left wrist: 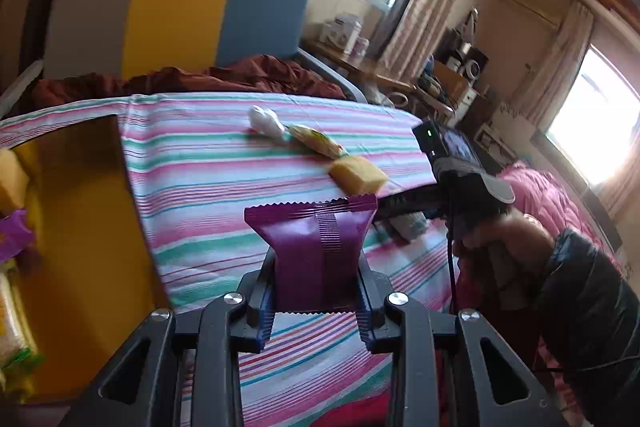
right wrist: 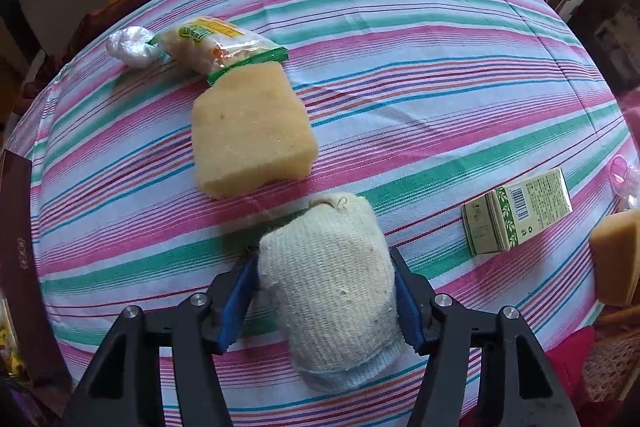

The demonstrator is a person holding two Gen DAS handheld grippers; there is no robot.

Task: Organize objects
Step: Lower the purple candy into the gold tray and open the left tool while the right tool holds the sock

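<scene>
Left tongs (left wrist: 318, 301) clamp a purple snack packet (left wrist: 316, 251), lifted above the striped counter (left wrist: 208, 187). Beyond it lie a yellow sponge (left wrist: 358, 175), a noodle packet (left wrist: 316, 143) and a white wad (left wrist: 264, 121); a yellow box (left wrist: 80, 227) sits at left.

Right tongs (right wrist: 326, 301) point steeply down, part-open around a cream knitted cloth (right wrist: 332, 291) lying on the counter; whether the pads touch it cannot be told. A green carton (right wrist: 516, 213) lies to the right.

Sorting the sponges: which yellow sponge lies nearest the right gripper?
The whole yellow sponge just beyond the right gripper, touching the green-edged packet; the other sits at the far right edge.
</scene>
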